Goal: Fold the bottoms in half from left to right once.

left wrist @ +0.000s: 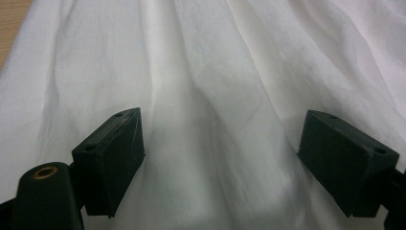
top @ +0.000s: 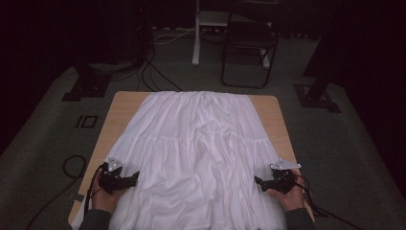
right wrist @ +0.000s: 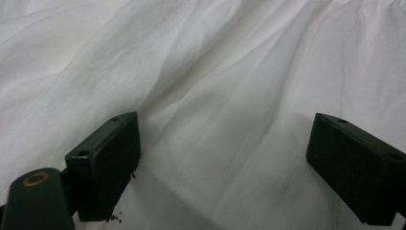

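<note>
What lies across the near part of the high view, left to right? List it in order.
Floor cable loop → left gripper → white pleated garment → right gripper → bare table edge.

We are in a dim recording studio or lab, not a home: a light wooden bench (top: pixel 125 108) stands alone on grey-green carpet (top: pixel 43 143), black curtains close off the back, black cables (top: pixel 158 76) trail across the floor, dark stand feet (top: pixel 88 84) flank it, and a black folding chair (top: pixel 249 45) waits behind
</note>
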`<action>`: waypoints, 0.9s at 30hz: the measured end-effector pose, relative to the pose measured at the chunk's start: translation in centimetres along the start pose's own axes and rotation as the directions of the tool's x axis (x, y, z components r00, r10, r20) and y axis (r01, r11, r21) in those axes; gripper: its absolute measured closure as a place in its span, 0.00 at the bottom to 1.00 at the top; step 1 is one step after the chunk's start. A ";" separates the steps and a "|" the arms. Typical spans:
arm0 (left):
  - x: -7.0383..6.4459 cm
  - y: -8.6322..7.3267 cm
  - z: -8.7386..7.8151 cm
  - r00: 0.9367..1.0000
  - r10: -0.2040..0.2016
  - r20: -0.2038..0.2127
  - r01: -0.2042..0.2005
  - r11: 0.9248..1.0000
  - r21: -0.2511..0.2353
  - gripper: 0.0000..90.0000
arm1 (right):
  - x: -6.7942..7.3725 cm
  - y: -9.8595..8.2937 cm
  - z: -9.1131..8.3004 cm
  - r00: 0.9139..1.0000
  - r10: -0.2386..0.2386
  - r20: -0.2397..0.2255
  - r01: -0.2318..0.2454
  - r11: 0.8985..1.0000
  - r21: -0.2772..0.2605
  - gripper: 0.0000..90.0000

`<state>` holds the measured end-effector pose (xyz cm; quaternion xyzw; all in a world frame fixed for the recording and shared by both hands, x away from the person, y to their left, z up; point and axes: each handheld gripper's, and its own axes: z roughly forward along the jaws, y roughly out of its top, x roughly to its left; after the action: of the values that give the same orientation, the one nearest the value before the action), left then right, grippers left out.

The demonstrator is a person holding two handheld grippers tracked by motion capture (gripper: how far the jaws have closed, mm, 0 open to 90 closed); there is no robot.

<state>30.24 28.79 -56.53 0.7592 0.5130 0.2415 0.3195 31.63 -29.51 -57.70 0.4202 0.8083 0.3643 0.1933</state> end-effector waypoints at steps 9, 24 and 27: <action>-0.1 0.3 0.3 1.000 -0.014 -0.010 0.014 1.000 0.000 0.18 | 0.0 0.0 0.1 1.000 -0.003 -0.006 0.003 1.000 -0.001 0.12; 1.1 0.4 -3.1 0.997 -0.056 -0.046 0.052 0.995 -0.080 0.43 | -0.1 0.0 0.0 1.000 0.006 0.002 -0.006 1.000 -0.007 0.15; 2.3 -0.2 -4.0 0.992 -0.111 -0.053 0.106 0.990 -0.089 0.40 | -0.1 0.0 0.0 1.000 0.006 0.002 -0.006 1.000 -0.007 0.15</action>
<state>28.15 31.95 -53.83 0.7084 0.5519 0.2674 0.3493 31.69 -29.56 -57.68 0.4222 0.8057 0.3671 0.1945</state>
